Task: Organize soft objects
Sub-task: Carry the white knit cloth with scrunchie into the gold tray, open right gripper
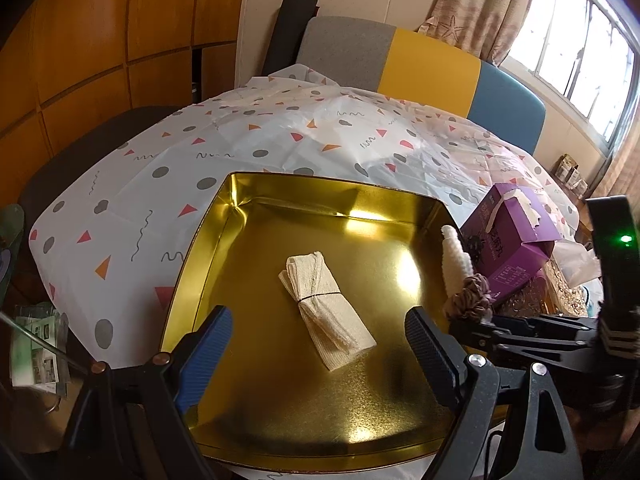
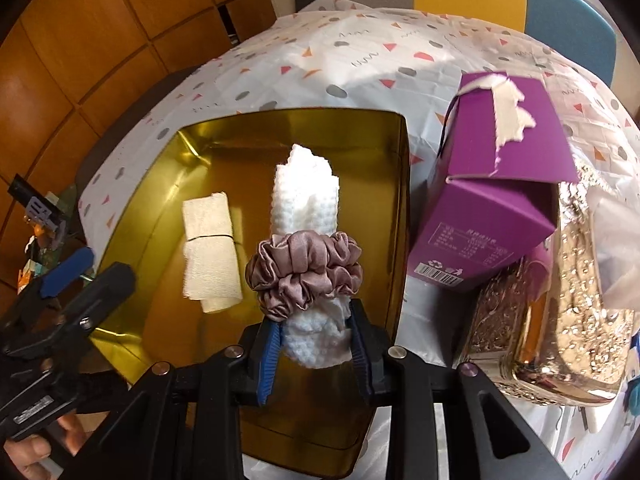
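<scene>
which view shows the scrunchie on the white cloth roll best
The right wrist view. There the mauve scrunchie sits centre frame, wrapped around the white cloth roll that the right gripper grips. The left wrist view catches only part of the scrunchie at the gold tray's right edge.

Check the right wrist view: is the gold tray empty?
No, a cream cloth roll tied with a thin band already lies flat in the gold tray.
</scene>
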`<state>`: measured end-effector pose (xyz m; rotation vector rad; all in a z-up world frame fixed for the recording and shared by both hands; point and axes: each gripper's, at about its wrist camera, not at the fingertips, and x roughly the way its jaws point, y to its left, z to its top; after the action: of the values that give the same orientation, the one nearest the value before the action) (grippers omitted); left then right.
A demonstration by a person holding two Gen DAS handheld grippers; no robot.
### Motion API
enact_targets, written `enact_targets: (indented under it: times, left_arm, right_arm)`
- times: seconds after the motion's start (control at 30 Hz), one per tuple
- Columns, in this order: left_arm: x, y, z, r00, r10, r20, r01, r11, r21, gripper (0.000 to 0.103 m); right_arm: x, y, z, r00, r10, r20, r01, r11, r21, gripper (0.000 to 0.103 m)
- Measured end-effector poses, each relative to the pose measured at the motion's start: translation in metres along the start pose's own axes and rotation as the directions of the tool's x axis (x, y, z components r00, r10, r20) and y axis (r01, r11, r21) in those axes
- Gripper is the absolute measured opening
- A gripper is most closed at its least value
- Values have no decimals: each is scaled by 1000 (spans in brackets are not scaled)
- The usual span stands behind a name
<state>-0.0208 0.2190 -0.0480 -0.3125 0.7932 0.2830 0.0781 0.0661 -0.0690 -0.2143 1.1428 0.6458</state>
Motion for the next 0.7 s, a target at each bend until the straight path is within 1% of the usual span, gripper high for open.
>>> enact_targets:
  times: [0.2,0.27,0.37,0.43,0.57,0.7]
  left_arm:
    - [1,2,-2,1000,4,-11,-4,1000,-8,89]
    - [2,3,-3,1000,7,-11,-7,1000,-12,89]
    - [3,5,-4,1000,11,-13,-11,1000,-13,89]
    - [3,6,-5,1000,13,-15,-13,1000,-14,89]
    - [4,6,-5,999,26,-19,-26,1000,-14,88]
    - [2,4,-6,999,32,-7,-32,999,-6,88]
  right_arm:
    - [8,0,4,1000,-15,0,15,1000,15,34]
    - [10,-1,5,1000,-7,4,7,1000,28,36]
    - [11,-4,7,1000,-15,10,15,999,45,40]
    - [11,-6,6,1000,-11,13,11,999,51,41]
    - [1,-6,1,999,-4,40,2,999,49,41]
    - [-13,-6,-4,997,-4,81,2,999,33,41]
